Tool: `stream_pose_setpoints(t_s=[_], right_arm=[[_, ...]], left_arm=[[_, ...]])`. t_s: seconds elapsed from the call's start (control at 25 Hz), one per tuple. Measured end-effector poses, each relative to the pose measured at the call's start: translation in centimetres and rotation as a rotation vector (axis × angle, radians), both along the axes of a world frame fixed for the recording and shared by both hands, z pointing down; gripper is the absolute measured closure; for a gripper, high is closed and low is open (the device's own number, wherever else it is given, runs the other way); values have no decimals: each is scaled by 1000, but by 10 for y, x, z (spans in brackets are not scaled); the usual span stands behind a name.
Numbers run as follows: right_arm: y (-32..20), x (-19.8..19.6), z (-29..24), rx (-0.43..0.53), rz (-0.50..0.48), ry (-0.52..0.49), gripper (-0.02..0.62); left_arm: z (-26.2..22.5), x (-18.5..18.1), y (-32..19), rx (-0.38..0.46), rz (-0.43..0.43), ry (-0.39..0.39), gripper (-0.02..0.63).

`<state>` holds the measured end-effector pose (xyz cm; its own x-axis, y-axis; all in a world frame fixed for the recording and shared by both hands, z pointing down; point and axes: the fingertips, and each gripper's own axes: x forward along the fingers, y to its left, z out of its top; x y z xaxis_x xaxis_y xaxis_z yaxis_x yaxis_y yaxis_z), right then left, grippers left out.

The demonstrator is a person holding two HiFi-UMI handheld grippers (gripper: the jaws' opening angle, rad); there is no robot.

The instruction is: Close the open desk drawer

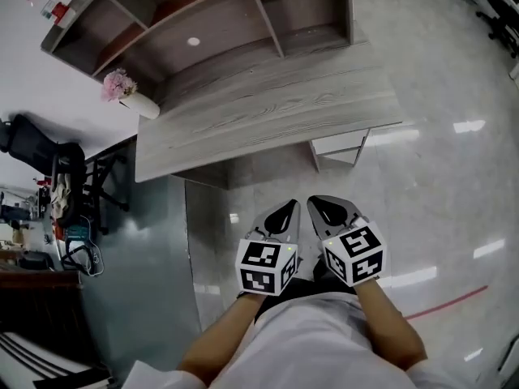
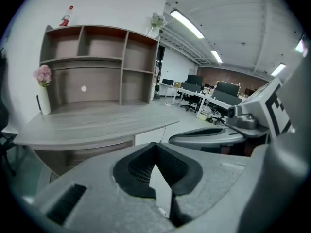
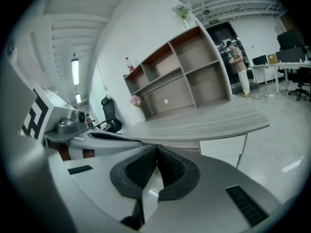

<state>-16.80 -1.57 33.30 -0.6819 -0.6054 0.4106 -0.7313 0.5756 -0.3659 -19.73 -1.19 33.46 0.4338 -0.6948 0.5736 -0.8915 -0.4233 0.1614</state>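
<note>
Where the front edge of the desk [image 1: 268, 112] nears its right-hand end, a pale drawer [image 1: 340, 146] is seen projecting from beneath the top, out over the floor [image 1: 438, 185]. It is judged to be the open drawer, though its inside is shown by no view. Its front panel is set parallel to the desk's front edge, so its long axis runs across the head view from left to right. A closing push would therefore have to be directed away from the person, under the desktop.

In the head view, the drawer is placed ahead of both grippers and a little to their right, with bare floor between. It is well apart from them and is touched by neither. The right gripper [image 1: 324, 209] is judged the nearer and lies almost in line with the panel. The left gripper [image 1: 285, 214] is held just beside it, on the side away from the drawer.

In the right gripper view, the pale panel [image 3: 221, 147] is shown beyond the jaws and to their right. In the left gripper view, it [image 2: 150, 136] appears just above the tips.

Both the left gripper [image 2: 155, 149] and the right gripper [image 3: 156, 152] are found with jaws closed together, and nothing is held between them.
</note>
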Motion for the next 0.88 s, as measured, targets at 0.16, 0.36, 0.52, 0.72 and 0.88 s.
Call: stream_pose_setpoints(t_s=[0.16, 0.36, 0.52, 0.72, 0.88], right_arm=[[-30, 24, 23, -21, 80, -37, 595], [-59, 48, 56, -58, 183, -105, 595], [-80, 63, 88, -77, 253, -136, 595], [-105, 71, 131, -107, 348, -262, 595], [-127, 83, 162, -115, 444, -387, 595]], left_arm=[[15, 19, -32, -19, 64, -10, 604], [42, 46, -65, -21, 156, -27, 604], [76, 55, -89, -18, 205, -44, 603], [112, 53, -114, -47, 259, -64, 604], [131, 66, -134, -41, 327, -78, 604]])
